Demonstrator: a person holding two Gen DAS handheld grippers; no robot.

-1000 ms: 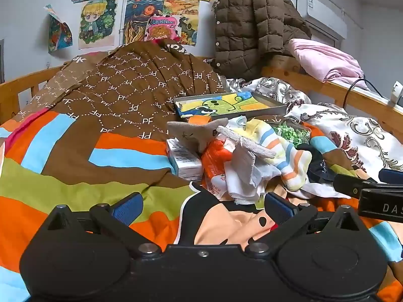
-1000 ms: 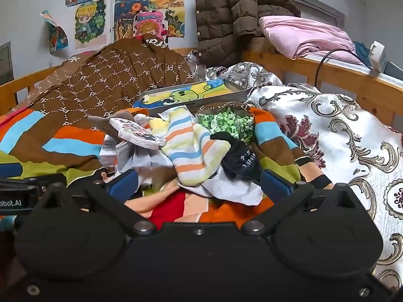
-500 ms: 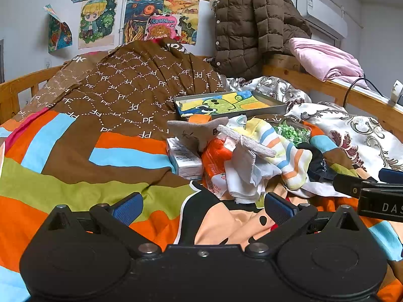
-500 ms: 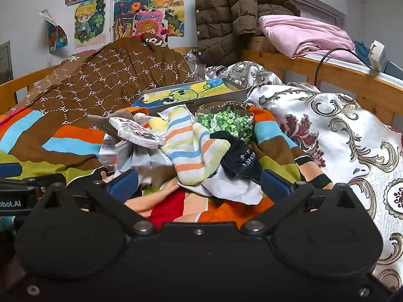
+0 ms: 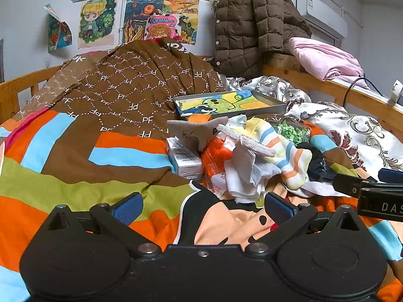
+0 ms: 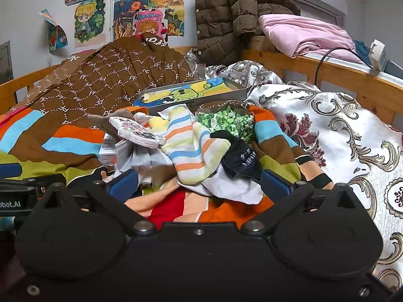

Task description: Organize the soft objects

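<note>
1. The striped sock (image 6: 191,148) is looking like soft knit cloth, matt and a bit fuzzy.
2. Just behind the sock, the tray (image 6: 236,93) is showing dull grey metal walls.
3. Right of the sock, the floral cover (image 6: 335,130) is shining like satin, smooth and glossy.
4. Left of the sock, the round pad (image 6: 137,132) is looking rough and nubbly.
5. Behind the sock, the bed rail (image 6: 335,73) is showing smooth, bare wood.
6. Far behind, the puffer coat (image 6: 226,20) is looking quilted and matt.

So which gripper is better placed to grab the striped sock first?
Probably the right gripper: open, with the striped sock straight ahead. The left gripper faces the white cloth instead.
</note>
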